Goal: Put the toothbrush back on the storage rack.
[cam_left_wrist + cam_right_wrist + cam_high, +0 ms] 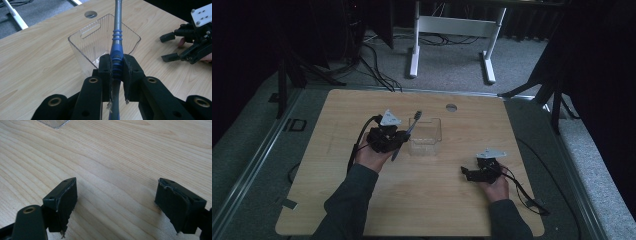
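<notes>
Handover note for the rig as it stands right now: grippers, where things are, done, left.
Left gripper: shut on the toothbrush, pads clamped on its blue ribbed handle, held beside the clear plastic bin, the brush pointing over it.
Right gripper: open, nothing between the jaws, low over the bare table, to the right of the bin.
Done: toothbrush picked up and brought to the bin.
Left: the bin looks empty, so the toothbrush probably still has to go in and be let go. Right gripper is free to steady the bin if needed.
</notes>
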